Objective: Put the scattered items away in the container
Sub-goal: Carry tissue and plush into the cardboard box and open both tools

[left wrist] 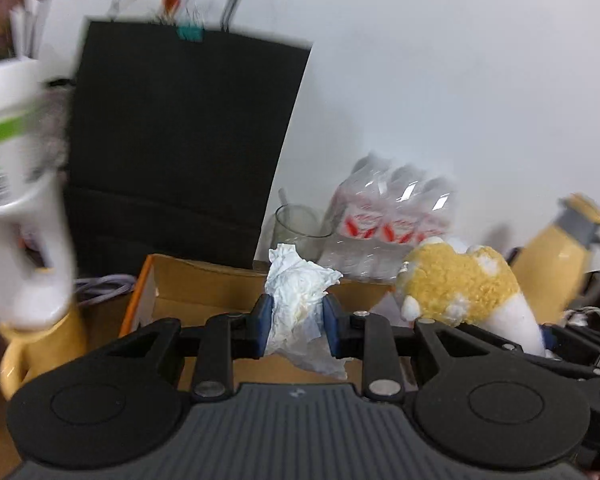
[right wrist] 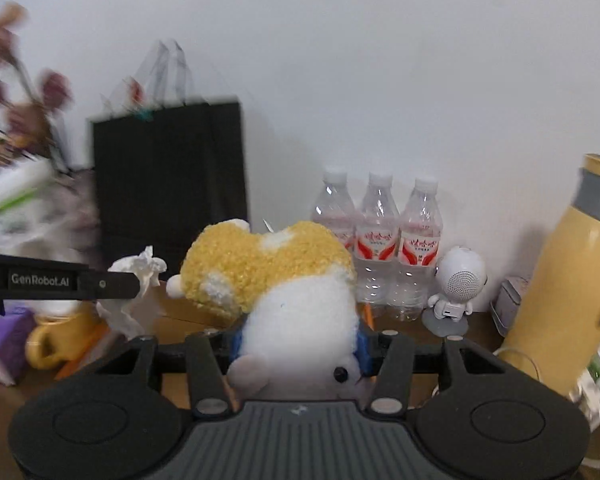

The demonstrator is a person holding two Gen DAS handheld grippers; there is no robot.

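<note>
left gripper point(left wrist: 296, 330): jaws clamped on crumpled tissue point(left wrist: 300, 300), held above the open cardboard box point(left wrist: 204, 280) | right gripper point(right wrist: 298, 344): jaws clamped on yellow-and-white plush toy point(right wrist: 284, 280), just beside the tissue, near the box | box stood before the black paper bag point(left wrist: 180, 140) at the surface's back edge

Behind everything you face a plain white wall point(right wrist: 380, 60), evenly lit, filling the upper half of both views. A black paper bag point(left wrist: 180, 152) stands upright against it, left of centre. In the right wrist view, three water bottles point(right wrist: 376, 240) line up at the wall's foot, centre right, with blurred dried flowers point(right wrist: 16, 92) at the upper left. The brown desk point(right wrist: 480, 322) shows at the lower right, meeting the wall.
</note>
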